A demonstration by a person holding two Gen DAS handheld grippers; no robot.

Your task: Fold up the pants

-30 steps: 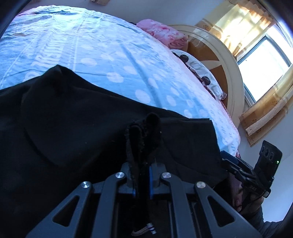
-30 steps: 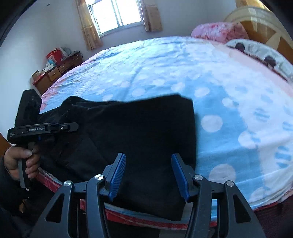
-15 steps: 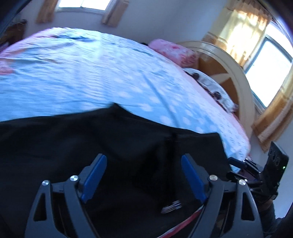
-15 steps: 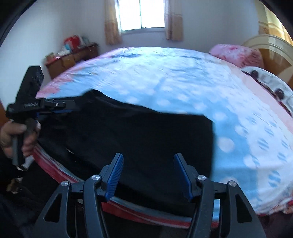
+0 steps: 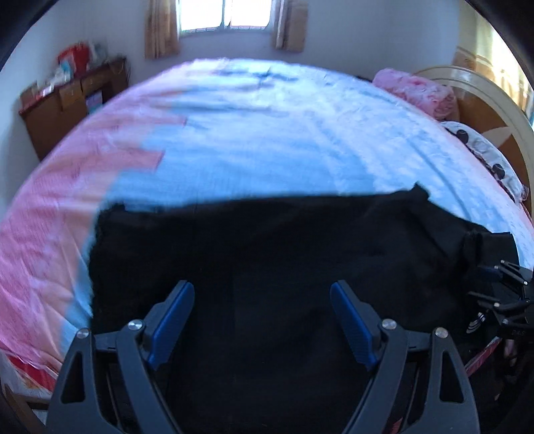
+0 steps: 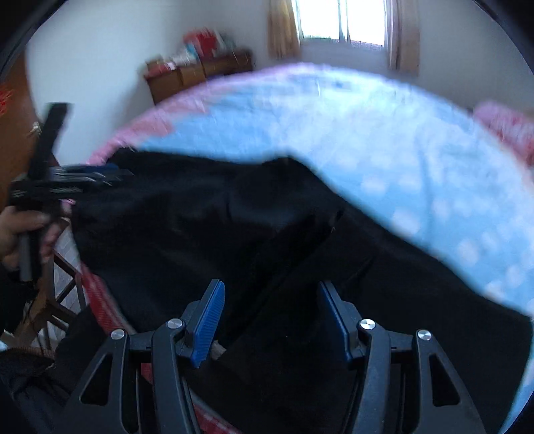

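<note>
Black pants (image 5: 267,250) lie spread across the near edge of a bed with a blue and pink sheet (image 5: 267,133). My left gripper (image 5: 262,287) hovers open over the middle of the dark cloth, nothing between its blue pads. The right wrist view shows the same pants (image 6: 200,227) rumpled, with a ridge running under my right gripper (image 6: 271,285), which also stands open and empty. Each gripper appears in the other's view: the right one (image 5: 500,290) at the pants' right end, the left one (image 6: 83,177) at the left end, held by a hand (image 6: 20,227).
A pink pillow (image 5: 414,90) and a cream headboard (image 5: 484,86) close the bed's right side. A wooden cabinet (image 5: 73,96) with clutter stands by the far wall under a window (image 5: 223,13). A wooden frame (image 6: 50,300) sits beside the bed's near edge.
The left gripper let go of the bunched black cloth and opened wide. Both views swung leftward along the pants toward the window wall. The right jaws widened slightly.
</note>
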